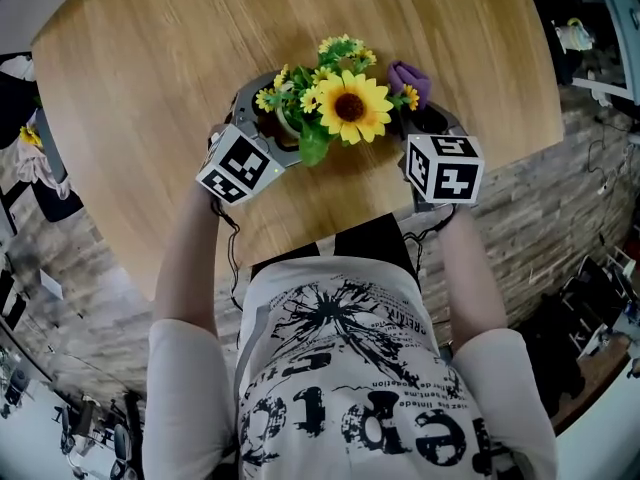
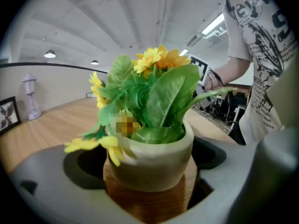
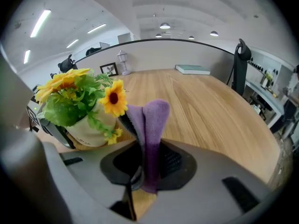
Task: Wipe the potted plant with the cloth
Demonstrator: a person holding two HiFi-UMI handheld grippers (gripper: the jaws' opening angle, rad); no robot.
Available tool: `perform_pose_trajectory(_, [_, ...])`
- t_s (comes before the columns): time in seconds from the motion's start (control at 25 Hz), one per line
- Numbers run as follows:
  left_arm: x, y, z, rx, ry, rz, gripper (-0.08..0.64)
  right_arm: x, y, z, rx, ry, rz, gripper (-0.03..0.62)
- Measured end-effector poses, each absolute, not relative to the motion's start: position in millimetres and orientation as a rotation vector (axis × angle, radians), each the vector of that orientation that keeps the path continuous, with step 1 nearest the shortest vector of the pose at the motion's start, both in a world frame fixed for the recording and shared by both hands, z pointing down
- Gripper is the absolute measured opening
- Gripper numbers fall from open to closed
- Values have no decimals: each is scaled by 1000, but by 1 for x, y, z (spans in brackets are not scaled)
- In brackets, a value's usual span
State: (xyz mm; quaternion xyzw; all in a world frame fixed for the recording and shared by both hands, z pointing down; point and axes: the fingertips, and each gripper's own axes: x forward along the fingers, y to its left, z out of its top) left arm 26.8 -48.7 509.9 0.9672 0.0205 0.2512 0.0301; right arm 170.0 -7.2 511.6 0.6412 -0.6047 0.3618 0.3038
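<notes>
While the potted plant [image 1: 345, 108] stands on the near middle of the round wooden worktop [image 1: 150, 68], it is flanked by a gripper on either side. The left gripper [image 1: 270, 118] is brought in from the near left, and its jaws are spread wide, one on each side of the pale pot [image 2: 154, 164]. The pot is seen between them in the left gripper view, with dark padding showing to its left and right, so it is not squeezed. Bare wood is visible under the pot, which rests upright on the worktop. Green leaves and yellow blooms rise from the pot, and a large sunflower [image 1: 350, 108] is turned up toward the head view.

The right gripper [image 1: 418, 106] is held just to the right of the plant. Its jaws are pressed together on a purple cloth [image 3: 150, 125], which is pinched near its lower end. The rest of the cloth stands up out of the jaws as a folded strip. The top of the cloth lies just beside a small yellow flower [image 3: 114, 98] at the plant's right side; whether they touch cannot be told.

At the far side of the worktop a book [image 3: 192, 69], a small picture frame [image 3: 109, 69] and a small white lantern [image 3: 123, 62] are seen.
</notes>
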Motion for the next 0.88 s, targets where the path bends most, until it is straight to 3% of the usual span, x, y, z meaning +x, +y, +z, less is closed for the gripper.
perform_pose_trajectory(0.24, [25, -54, 521, 2993, 44, 883, 518, 166, -12, 516, 1687, -1622, 959, 81])
perform_pose_trajectory(0.88, [19, -47, 506, 2952, -167, 771, 509, 151, -7, 514, 1588, -1685, 919, 81])
